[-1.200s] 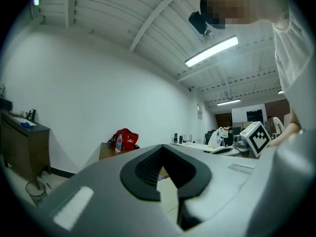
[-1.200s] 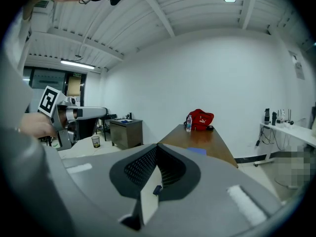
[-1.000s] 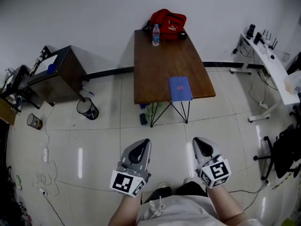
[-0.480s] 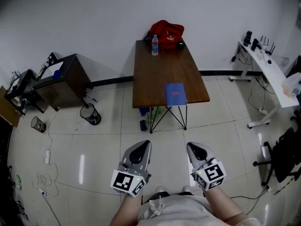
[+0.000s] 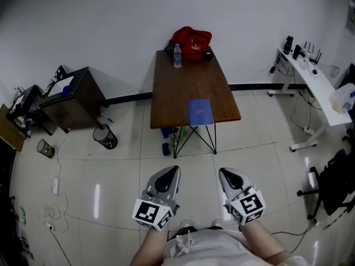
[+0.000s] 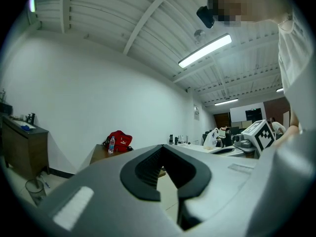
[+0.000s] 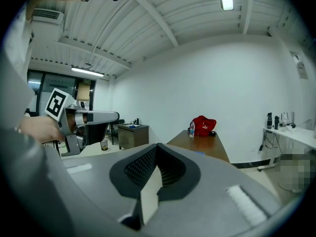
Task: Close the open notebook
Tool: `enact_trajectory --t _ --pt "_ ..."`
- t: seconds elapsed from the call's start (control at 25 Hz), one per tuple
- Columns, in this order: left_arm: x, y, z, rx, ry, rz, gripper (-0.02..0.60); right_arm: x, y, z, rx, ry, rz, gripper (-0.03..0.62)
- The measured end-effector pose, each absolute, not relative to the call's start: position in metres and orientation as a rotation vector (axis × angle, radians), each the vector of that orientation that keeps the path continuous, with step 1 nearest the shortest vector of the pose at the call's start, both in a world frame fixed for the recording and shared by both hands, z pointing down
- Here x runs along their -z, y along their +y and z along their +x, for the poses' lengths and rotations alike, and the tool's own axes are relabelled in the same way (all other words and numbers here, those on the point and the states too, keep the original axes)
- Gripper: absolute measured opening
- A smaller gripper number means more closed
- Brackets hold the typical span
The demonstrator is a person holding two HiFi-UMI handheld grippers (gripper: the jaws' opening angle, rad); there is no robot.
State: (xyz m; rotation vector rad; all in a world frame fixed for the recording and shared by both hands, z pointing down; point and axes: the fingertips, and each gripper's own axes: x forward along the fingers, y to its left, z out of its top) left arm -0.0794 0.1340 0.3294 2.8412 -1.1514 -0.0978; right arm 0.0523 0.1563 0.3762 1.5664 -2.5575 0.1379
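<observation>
A blue notebook [image 5: 199, 111] lies shut and flat near the front edge of the brown wooden table [image 5: 183, 85], far ahead of me across the tiled floor. In the right gripper view only a thin blue strip of the notebook [image 7: 199, 153] shows on the table [image 7: 207, 146]. My left gripper [image 5: 168, 172] and right gripper [image 5: 228, 174] hang side by side close to my body, well short of the table. Both are shut with nothing between their jaws. In the left gripper view the table [image 6: 101, 154] sits small and distant beyond the left gripper [image 6: 163, 148].
A red bag [image 5: 190, 39] and a water bottle [image 5: 177, 56] stand at the table's far end. A dark cabinet [image 5: 72, 96] and a bin [image 5: 104, 136] are at the left. A white desk [image 5: 310, 82] and a black chair [image 5: 333, 182] are at the right. Cables [image 5: 52, 212] lie on the floor.
The table with the notebook has shrunk and drifted left in the head view as I have backed away from it. Both grippers stay shut and hang slightly lower in the frame.
</observation>
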Motion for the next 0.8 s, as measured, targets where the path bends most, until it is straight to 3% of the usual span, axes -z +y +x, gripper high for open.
enact_trajectory --t 0.8 --pt "-0.343 0.124 -0.062 0.048 -1.152 2.81 0.006 -0.37 0.151 0.07 -0.136 -2.57 1.575 0.005"
